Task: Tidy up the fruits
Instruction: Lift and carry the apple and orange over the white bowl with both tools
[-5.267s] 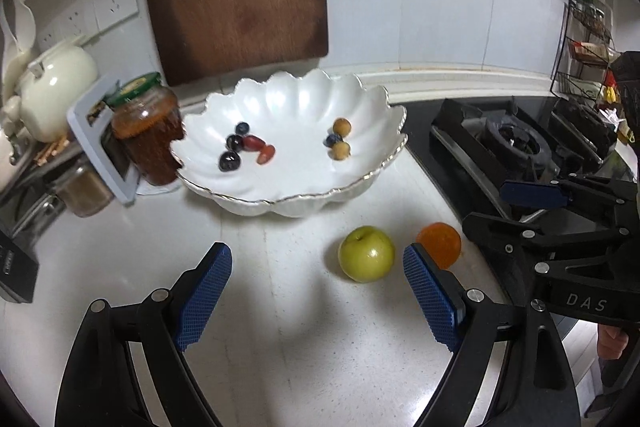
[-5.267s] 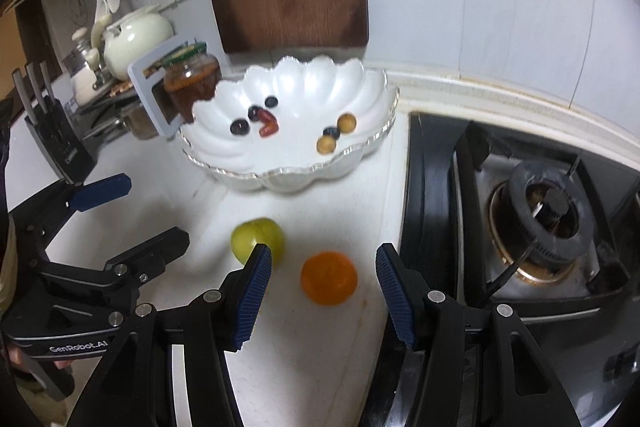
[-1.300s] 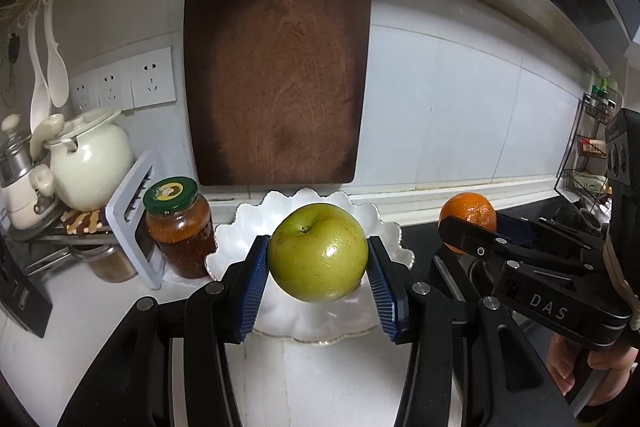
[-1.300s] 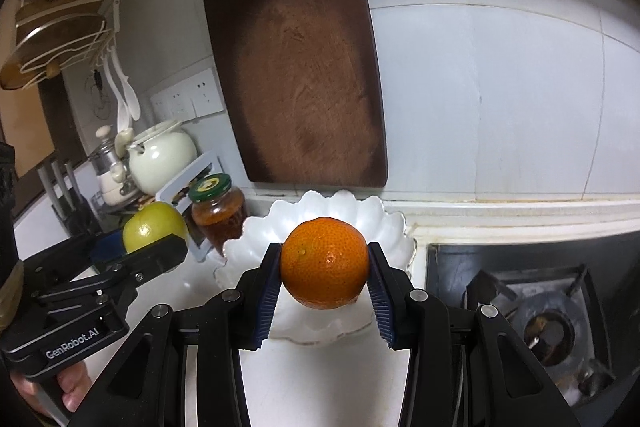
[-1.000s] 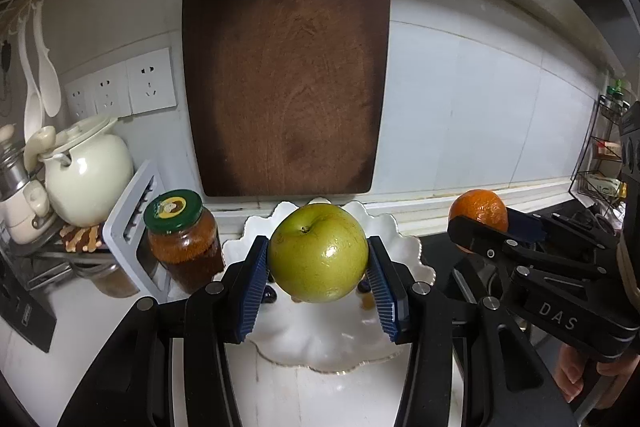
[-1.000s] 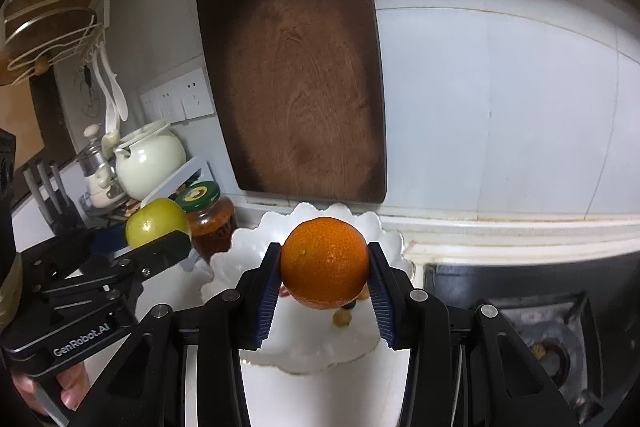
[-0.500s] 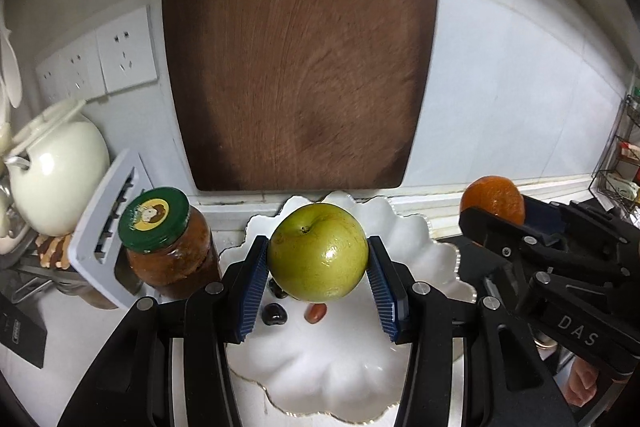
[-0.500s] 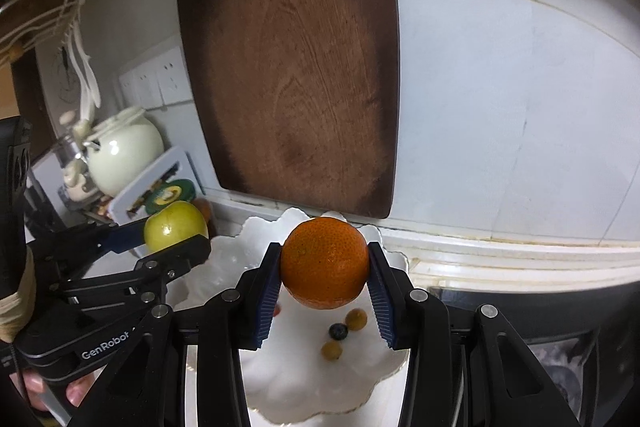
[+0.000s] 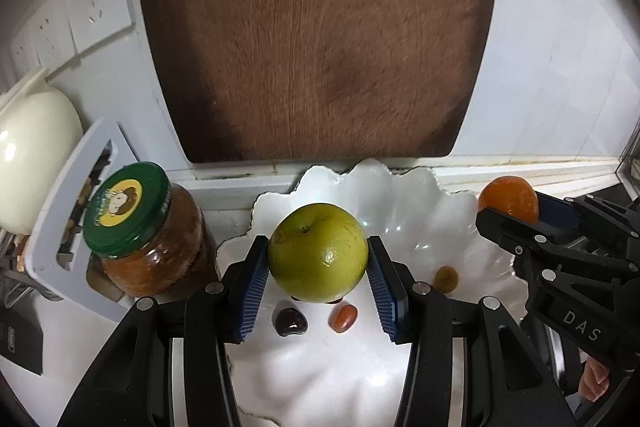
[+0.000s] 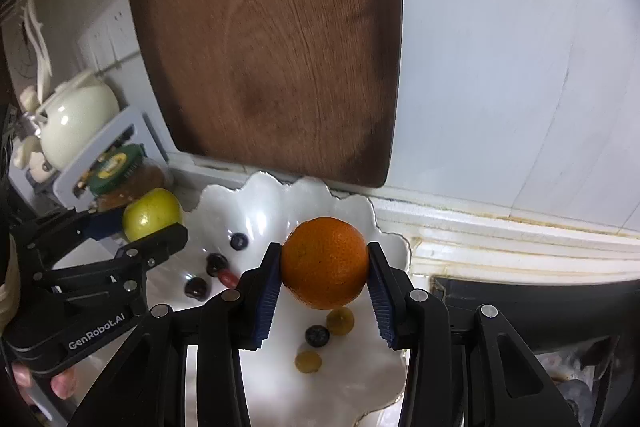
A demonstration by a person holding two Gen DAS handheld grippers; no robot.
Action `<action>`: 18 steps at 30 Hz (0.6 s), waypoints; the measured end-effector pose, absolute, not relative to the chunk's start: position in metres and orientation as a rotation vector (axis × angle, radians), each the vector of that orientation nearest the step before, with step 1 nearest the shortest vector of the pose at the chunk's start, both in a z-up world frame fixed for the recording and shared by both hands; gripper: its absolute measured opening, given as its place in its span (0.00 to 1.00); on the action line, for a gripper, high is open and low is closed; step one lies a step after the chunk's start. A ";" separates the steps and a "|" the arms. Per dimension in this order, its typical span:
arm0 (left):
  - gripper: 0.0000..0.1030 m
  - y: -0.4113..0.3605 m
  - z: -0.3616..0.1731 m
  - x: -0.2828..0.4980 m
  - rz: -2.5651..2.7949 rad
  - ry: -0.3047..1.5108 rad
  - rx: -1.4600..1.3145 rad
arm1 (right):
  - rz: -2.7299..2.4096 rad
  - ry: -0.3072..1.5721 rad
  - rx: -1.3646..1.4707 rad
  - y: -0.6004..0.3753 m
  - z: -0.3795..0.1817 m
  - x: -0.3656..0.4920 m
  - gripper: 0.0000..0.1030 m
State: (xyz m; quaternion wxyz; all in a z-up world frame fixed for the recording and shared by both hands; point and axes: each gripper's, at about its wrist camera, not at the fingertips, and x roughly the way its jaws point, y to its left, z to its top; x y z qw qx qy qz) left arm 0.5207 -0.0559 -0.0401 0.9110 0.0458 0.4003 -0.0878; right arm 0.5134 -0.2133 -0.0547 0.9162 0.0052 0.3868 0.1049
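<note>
Blue ribbed pads of the left tool [image 9: 318, 281] press on both sides of a green apple [image 9: 318, 253], which sits clamped at the centre of the left wrist view, held up over a white scalloped bowl [image 9: 404, 195]. Below the apple, small fruits lie on the bowl's floor: a dark cherry [image 9: 290, 321], a reddish oval one [image 9: 343, 317] and, further right, an olive-coloured one [image 9: 446, 278]. At the left of the frame a glass jar with a green lid [image 9: 142, 231] stands just beside the bowl's rim, with a pale slotted rack [image 9: 60, 227] and a cream kettle [image 9: 30, 163] behind it. A dark wooden chopping board [image 9: 320, 35] fills the top of the frame against the tiled wall. At the right edge the right tool [image 9: 520, 213] shows from the side, closed on an orange [image 9: 508, 201].

In the right wrist view the right tool [image 10: 324, 275] grips the orange [image 10: 324, 261] between its pads at centre frame, also above the bowl [image 10: 272, 199]. Under and around it lie two blueberries [image 10: 318, 335], two yellowish fruits [image 10: 340, 321], dark cherries [image 10: 197, 287] and a red one [image 10: 229, 277]. At the left the left tool [image 10: 150, 227] carries the apple [image 10: 152, 213] over the bowl's left rim, with fingers [image 10: 60, 383] wrapped round its handle in the lower left corner. The jar [image 10: 120, 167], kettle [image 10: 76, 123] and chopping board [image 10: 264, 39] sit behind, and the white worktop ledge [image 10: 500, 243] runs off to the right.
</note>
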 end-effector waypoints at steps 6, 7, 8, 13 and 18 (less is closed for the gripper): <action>0.46 -0.059 -0.057 0.536 -0.182 0.879 0.106 | 0.210 0.839 -0.006 -0.213 -0.069 0.528 0.41; 0.46 -0.060 -0.060 0.538 -0.184 0.887 0.107 | 0.210 0.848 -0.010 -0.213 -0.072 0.531 0.41; 0.46 -0.060 -0.063 0.541 -0.187 0.897 0.107 | 0.209 0.854 -0.013 -0.213 -0.074 0.533 0.41; 0.47 -0.063 -0.079 0.552 -0.179 0.945 0.115 | 0.212 0.894 -0.033 -0.211 -0.084 0.541 0.41; 0.47 -0.063 -0.089 0.558 -0.168 0.978 0.116 | 0.214 0.931 -0.019 -0.212 -0.095 0.550 0.42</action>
